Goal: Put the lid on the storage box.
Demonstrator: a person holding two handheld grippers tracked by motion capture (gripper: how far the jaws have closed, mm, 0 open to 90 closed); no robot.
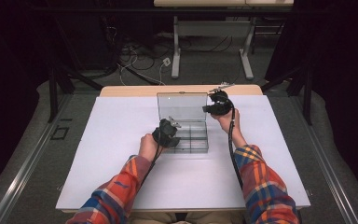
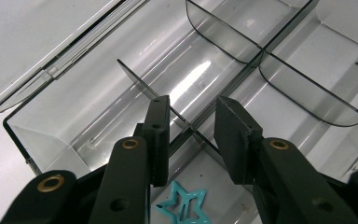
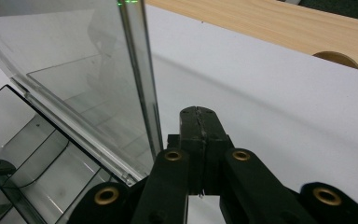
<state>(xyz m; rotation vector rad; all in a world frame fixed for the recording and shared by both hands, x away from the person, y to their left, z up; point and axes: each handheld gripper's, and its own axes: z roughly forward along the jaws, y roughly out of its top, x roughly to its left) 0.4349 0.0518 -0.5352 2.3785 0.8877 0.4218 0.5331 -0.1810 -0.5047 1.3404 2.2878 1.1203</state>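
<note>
Two grippers are working at a clear plastic organiser box (image 1: 189, 136) sitting mid-table on the white mat (image 1: 116, 154). Nearest the person, the left gripper (image 2: 192, 121) is hovering over the box's near-left compartments with its jaws spread partway and nothing between the pads — just below them a small teal star-shaped hair clip (image 2: 184, 208) is lying flat on the floor of a compartment. That clip is looking light, thin and hard, probably a little slick on the smooth plastic; I'd judge it best pinched across the star's body or by one raised edge, since flat pads may skid off it. Thin smoky dividers (image 2: 307, 88) are crossing the tray close by, so the jaws are having little room to come down.

Farther off, at the far right, the right gripper (image 3: 200, 122) is resting beside the edge of the lid (image 3: 140, 84), which is standing upright. Its jaws are pressed together, and I cannot see anything pinched between them. The lid is looking stiff but brittle and glossy — easier pushed on its edge than squeezed.
</note>
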